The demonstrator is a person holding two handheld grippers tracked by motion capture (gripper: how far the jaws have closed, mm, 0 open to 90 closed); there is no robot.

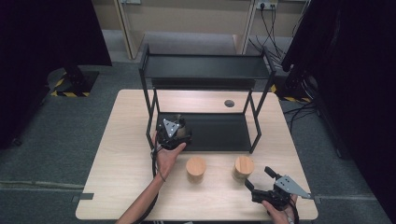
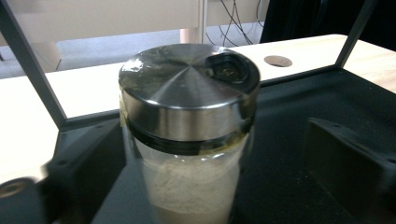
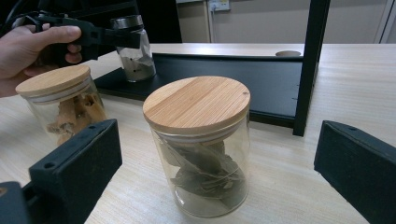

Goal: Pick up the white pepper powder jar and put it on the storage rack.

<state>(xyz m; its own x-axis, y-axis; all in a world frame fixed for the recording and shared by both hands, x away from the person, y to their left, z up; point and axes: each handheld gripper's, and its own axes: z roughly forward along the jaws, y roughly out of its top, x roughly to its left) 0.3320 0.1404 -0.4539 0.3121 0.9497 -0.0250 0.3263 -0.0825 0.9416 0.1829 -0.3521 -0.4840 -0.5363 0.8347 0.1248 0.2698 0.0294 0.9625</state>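
This looks like a lab or test room, not a home. A plain light wooden bench (image 1: pixel 130 196) stands alone on grey carpet (image 1: pixel 56 140), with a cable hole (image 1: pixel 229 103) in its top. Black curtains (image 1: pixel 51 32) hang at both sides, one on a stand whose base carries yellow-and-black hazard tape (image 1: pixel 70 94). Loose cables (image 1: pixel 271 32) run to wall sockets (image 1: pixel 266 5) behind.

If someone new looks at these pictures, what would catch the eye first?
Probably the black two-level rack at the table's far side, with the left gripper holding a steel-lidded jar of pale powder on its lower shelf. Next, two wooden-lidded glass jars at the front: the leaf jar sits between the open jaws of the right gripper, the other jar beside it.
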